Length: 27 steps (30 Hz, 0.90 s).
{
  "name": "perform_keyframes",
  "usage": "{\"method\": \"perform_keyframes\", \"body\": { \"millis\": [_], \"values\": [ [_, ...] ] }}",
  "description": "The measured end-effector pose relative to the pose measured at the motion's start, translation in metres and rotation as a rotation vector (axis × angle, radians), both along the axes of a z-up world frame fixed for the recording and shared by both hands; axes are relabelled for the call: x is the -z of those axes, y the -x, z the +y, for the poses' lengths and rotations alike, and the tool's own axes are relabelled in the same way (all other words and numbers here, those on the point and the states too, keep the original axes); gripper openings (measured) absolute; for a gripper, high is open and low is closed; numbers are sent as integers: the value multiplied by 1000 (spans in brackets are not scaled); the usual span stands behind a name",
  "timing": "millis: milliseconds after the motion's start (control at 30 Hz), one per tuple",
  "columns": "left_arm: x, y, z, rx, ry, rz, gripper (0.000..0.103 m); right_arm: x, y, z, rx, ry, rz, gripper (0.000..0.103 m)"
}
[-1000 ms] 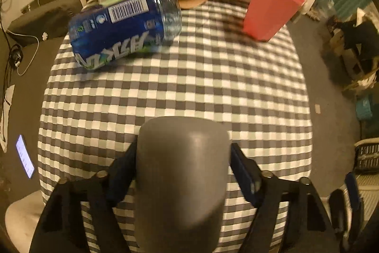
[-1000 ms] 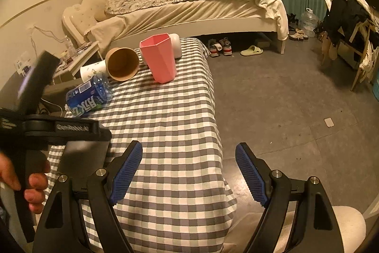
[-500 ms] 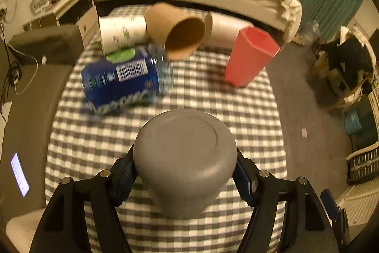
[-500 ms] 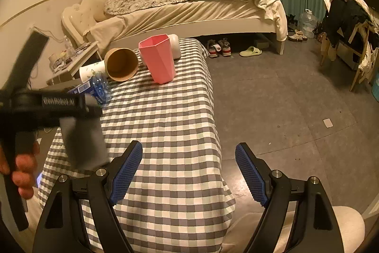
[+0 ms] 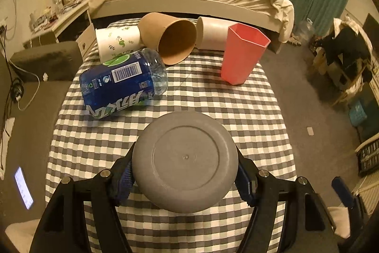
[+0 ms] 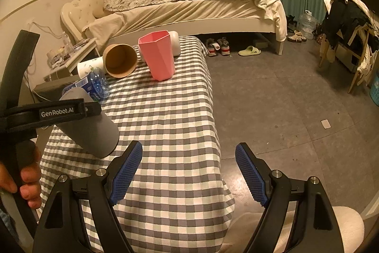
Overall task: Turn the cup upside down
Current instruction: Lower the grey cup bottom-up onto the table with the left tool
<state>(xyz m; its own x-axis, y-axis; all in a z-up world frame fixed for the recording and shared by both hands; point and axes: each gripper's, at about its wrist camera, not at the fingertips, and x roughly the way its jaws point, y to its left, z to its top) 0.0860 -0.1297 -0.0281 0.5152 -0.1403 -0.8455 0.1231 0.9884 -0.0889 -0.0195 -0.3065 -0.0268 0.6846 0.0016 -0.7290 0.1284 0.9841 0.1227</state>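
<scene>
A: What is the left gripper (image 5: 184, 176) doing?

B: It is clamped on a smooth matte grey cup (image 5: 185, 164). The blue ridged pads (image 5: 123, 178) press its round sides. In the left wrist view the cup's flat circular base faces the camera. In the right wrist view the cup (image 6: 91, 128) hangs tilted above the near left part of the table (image 6: 165, 115), wider end lower.

A: And the right gripper (image 6: 189, 173)?

B: Spread wide, holding nothing, over the table's near edge.

A: What covers the table?

B: A grey and white checked cloth (image 5: 213, 106). At the far end a faceted pink plastic cup (image 5: 241, 53) stands upright. A brown paper cup (image 5: 169, 39) lies on its side, mouth toward the camera, between a white leaf-printed paper cup (image 5: 116, 43) and a plain white one (image 5: 212, 36), both on their sides. A clear bottle (image 5: 123, 83) with a glossy blue label lies just in front
</scene>
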Motion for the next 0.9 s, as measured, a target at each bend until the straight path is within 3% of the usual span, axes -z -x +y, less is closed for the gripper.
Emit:
{"method": "perform_keyframes", "body": {
  "millis": [300,500,733,900],
  "values": [
    [-3,2,-1,-10,-16,-20,78,-1,3,-3,4,-5,-7,81],
    [-25,11,0,-3,-13,-81,80,-8,6,-4,-3,-11,-39,81],
    [-75,41,14,10,37,-252,82,-20,19,2,-27,17,-106,81],
    [-94,70,29,19,18,-380,83,-25,26,10,-40,47,-135,81]
  ]
}}
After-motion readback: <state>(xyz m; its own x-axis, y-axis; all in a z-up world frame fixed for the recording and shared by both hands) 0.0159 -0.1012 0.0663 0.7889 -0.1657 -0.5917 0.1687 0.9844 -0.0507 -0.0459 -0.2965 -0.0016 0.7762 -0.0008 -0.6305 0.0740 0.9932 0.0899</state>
